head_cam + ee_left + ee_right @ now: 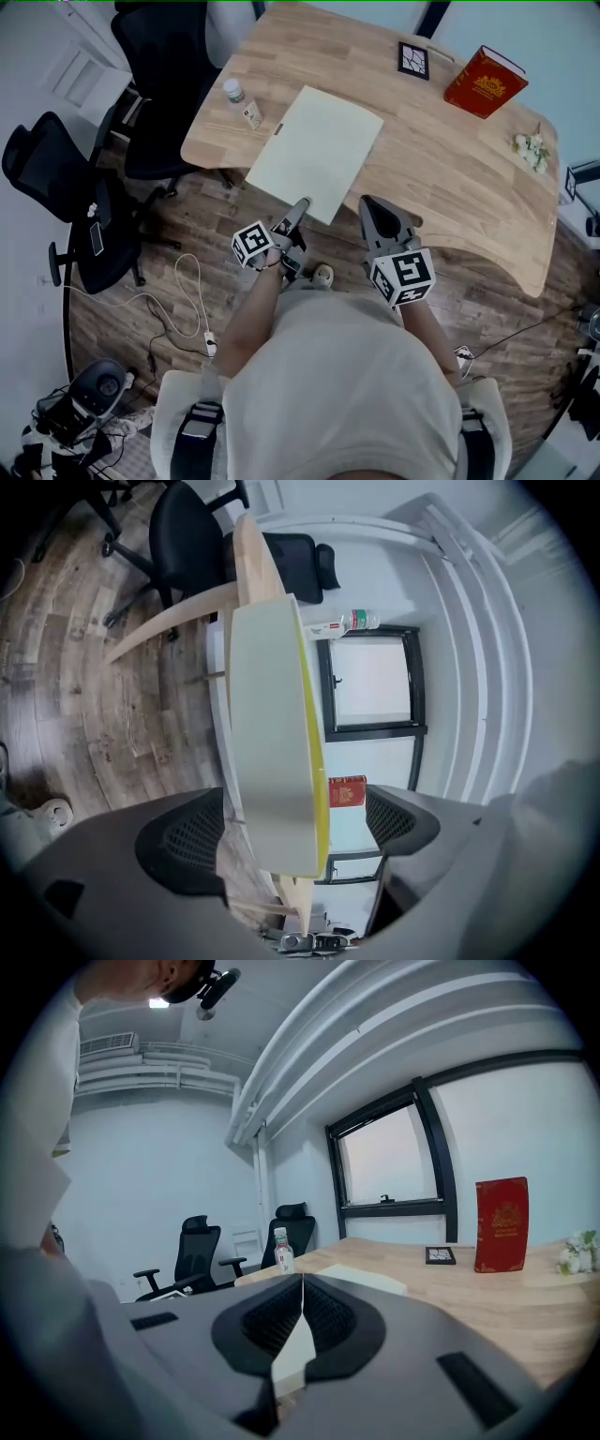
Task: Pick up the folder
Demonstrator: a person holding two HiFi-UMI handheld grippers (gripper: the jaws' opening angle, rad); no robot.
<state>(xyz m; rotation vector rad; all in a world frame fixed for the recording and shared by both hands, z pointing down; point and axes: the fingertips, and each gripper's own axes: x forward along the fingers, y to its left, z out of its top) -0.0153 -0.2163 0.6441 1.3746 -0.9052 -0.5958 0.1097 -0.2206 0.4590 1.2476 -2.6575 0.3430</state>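
Left gripper view is showing my left claw [292, 829] gaping wide around the near edge of the pale flat rectangular folder [272, 724], which is lying on the light wooden bench [450, 159]; my right claw [302, 1288] is hovering closed, empty.

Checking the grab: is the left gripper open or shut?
Open: the left gripper has jaws wide apart, either side of the folder.

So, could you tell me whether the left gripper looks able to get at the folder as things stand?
Probably yes: the folder has its near edge, which seems to overhang the table, already between the open jaws of the left gripper, and nothing else stands in the way.
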